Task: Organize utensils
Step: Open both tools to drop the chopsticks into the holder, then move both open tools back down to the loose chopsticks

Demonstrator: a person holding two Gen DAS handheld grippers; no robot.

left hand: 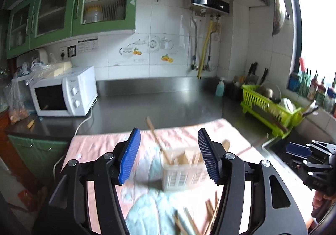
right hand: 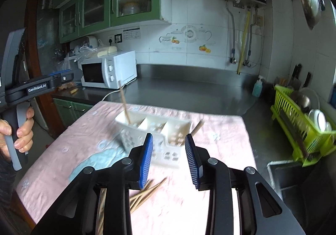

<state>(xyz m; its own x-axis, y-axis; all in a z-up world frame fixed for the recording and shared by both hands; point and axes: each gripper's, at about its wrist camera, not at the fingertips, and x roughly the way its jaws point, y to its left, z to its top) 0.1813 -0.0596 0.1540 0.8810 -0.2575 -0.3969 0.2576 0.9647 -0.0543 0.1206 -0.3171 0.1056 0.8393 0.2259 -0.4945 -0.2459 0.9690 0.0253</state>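
Tongs, two pairs — left tongs spread, pinching nothing; right tongs likewise spread and bare. Caddy stands on the cloth just ahead of both, one chopstick upright in its left compartment. Loose chopsticks lie under the right tongs. Step judged: between picks — next, lower and pinch a loose stick.

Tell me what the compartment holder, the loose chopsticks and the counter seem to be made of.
Compartment holder: likely molded plastic, white, semi-matte, with cut-out openings in its walls.
Loose chopsticks: probably bamboo or wood, pale tan and dull; blur hides any grain.
Counter: apparently stainless steel, grey with a soft brushed sheen and faint reflections.
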